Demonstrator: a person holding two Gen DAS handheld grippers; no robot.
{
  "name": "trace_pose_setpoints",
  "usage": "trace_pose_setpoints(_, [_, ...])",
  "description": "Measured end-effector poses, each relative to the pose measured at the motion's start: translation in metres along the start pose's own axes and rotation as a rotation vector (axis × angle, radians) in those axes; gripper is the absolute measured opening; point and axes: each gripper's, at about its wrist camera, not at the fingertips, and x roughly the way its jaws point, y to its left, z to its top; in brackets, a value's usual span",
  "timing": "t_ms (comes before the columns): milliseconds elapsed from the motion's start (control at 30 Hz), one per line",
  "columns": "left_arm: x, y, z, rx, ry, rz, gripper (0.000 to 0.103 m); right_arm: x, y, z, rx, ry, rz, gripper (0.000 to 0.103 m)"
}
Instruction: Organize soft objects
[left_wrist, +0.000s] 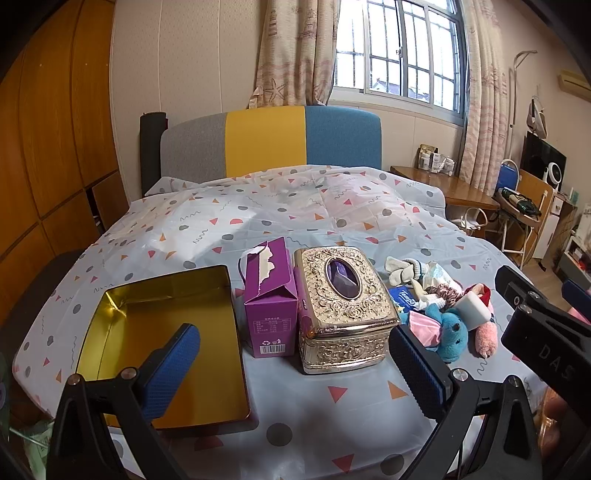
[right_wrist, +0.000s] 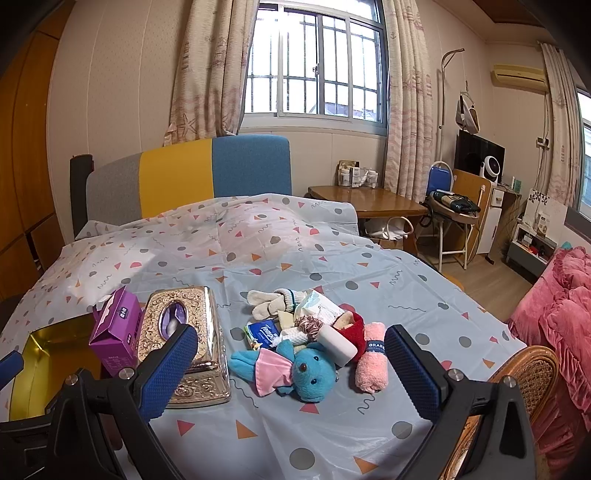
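I have both grippers hanging above the near edge of the patterned sheet (right_wrist: 332, 435), each with its two blue-padded fingers spread wide and nothing between them; I read this as a staging pose before the first pick.

Between the fingers of my right gripper (right_wrist: 291, 373), just beyond the tips, lies the blue teddy bear (right_wrist: 308, 371) in its pink dress, face up. Touching it toward my right finger sit one rolled pink towel (right_wrist: 373, 356) and one white block (right_wrist: 338, 345), sponge or soap I cannot tell. Behind these the heap goes on: one red knit piece (right_wrist: 356, 328), one frilly scrunchie (right_wrist: 310, 326), one blue Tempo tissue pack (right_wrist: 264, 332), one cream glove (right_wrist: 269, 301) farthest. They are piled loosely, likely dumped there for sorting.

My left gripper (left_wrist: 295, 369) frames the containers. Under its left finger is one open gold tin (left_wrist: 221, 369), empty, probably the destination. Beyond the gap stand one torn purple carton (left_wrist: 271, 314) and one ornate metal tissue box (left_wrist: 345, 314), side by side and touching, which separates the tin from the pile.
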Motion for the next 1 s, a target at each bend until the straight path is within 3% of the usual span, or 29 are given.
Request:
trace_pose_setpoints(633, [0.005,-0.007,-0.002,0.012,0.030,-0.025,0.103,0.008,-0.015,-0.004,0.024,0.010,-0.010,0.103])
trace_pose_setpoints(767, [0.011,-0.009,-0.002,0.015,0.056,-0.067,0.103,0.012,-0.026,-0.002,0.049,0.021,-0.004,0.103])
trace_pose_setpoints(1000, [0.026,-0.023,-0.003,0.058,0.104,-0.212,0.103,0.028,-0.056,-0.001,0.118,0.070,0.011,0.103])
